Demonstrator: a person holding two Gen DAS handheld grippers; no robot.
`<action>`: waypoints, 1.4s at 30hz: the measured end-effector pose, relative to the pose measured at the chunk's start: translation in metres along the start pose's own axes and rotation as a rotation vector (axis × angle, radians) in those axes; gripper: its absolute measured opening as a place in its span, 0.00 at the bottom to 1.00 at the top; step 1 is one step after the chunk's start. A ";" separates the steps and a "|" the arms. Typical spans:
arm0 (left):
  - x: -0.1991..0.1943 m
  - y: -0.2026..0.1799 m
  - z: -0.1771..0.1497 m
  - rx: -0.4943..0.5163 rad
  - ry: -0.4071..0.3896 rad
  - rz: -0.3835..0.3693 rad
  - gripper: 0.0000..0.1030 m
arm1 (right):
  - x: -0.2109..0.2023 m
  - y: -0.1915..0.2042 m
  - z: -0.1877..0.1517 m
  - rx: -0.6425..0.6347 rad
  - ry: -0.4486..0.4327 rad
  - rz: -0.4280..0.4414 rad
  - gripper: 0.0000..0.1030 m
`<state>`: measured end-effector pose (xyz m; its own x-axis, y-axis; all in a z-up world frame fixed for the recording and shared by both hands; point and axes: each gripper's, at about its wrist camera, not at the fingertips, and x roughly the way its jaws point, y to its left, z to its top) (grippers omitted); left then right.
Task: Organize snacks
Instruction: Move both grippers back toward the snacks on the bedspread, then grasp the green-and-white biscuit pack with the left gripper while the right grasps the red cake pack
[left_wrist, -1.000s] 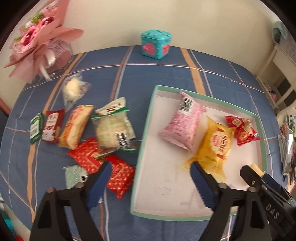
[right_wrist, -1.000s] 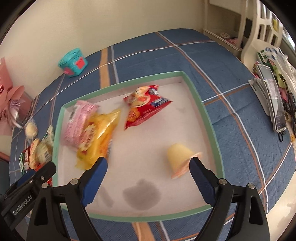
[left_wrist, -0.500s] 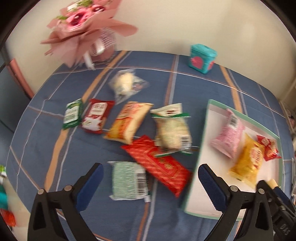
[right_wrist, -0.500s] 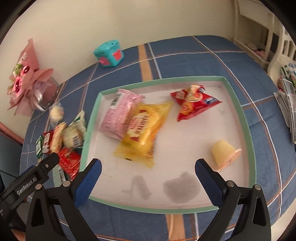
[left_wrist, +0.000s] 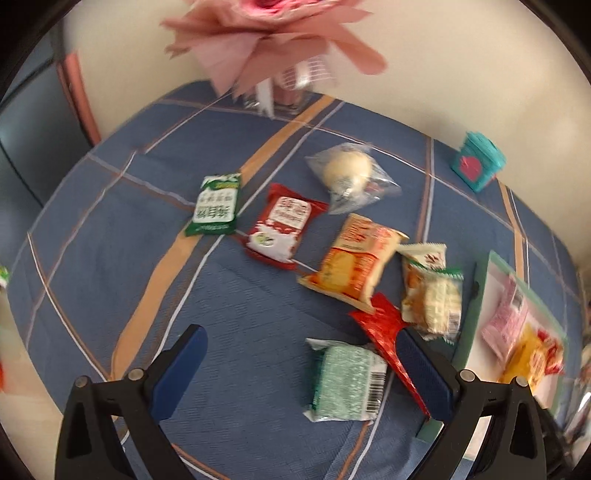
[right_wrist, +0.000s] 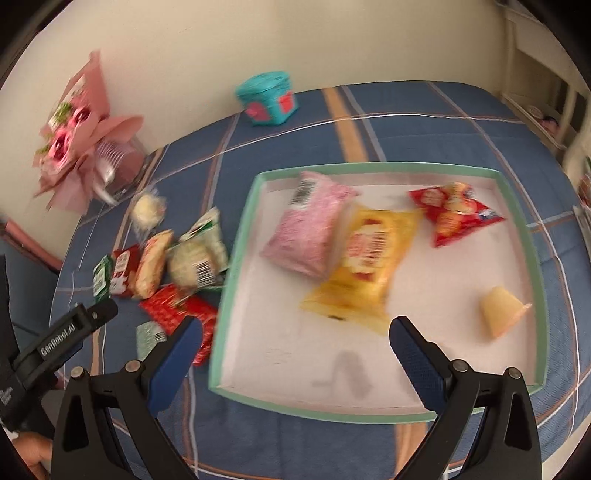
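Observation:
Several snack packets lie loose on the blue plaid cloth in the left wrist view: a pale green packet (left_wrist: 345, 382), a red one (left_wrist: 384, 332), an orange one (left_wrist: 356, 262), a red-and-white one (left_wrist: 282, 225) and a green one (left_wrist: 216, 206). My left gripper (left_wrist: 299, 369) hangs open above them, empty, the pale green packet just inside its right finger. The green-rimmed tray (right_wrist: 234, 280) holds a pink packet (right_wrist: 314, 227), a yellow one (right_wrist: 369, 258), a red one (right_wrist: 454, 212) and a small jelly cup (right_wrist: 500, 312). My right gripper (right_wrist: 291, 354) stands open and empty over the tray's near left corner.
A pink bouquet (right_wrist: 79, 136) stands at the back left by the wall. A teal box (right_wrist: 267, 98) sits at the back of the table. The tray edge (left_wrist: 476, 332) lies at the right of the loose packets. White chairs (right_wrist: 569, 110) stand at the far right.
Both grippers have swung left, away from the tray toward the loose packets. The jelly cup has come to rest in the tray.

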<state>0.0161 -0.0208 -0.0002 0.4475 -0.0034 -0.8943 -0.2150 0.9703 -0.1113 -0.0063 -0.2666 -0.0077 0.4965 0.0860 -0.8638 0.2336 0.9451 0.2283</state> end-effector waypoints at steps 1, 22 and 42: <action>0.000 0.009 0.003 -0.031 0.003 -0.013 1.00 | 0.000 0.008 0.001 -0.025 -0.002 0.000 0.98; 0.045 0.029 0.000 -0.115 0.195 -0.093 0.96 | 0.041 0.064 0.004 -0.075 0.053 -0.015 0.97; 0.073 -0.049 -0.029 0.122 0.304 -0.066 0.86 | 0.036 0.033 0.014 0.009 0.052 -0.067 0.97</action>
<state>0.0344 -0.0757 -0.0724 0.1733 -0.1219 -0.9773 -0.0803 0.9873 -0.1374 0.0312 -0.2372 -0.0255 0.4360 0.0392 -0.8991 0.2725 0.9464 0.1734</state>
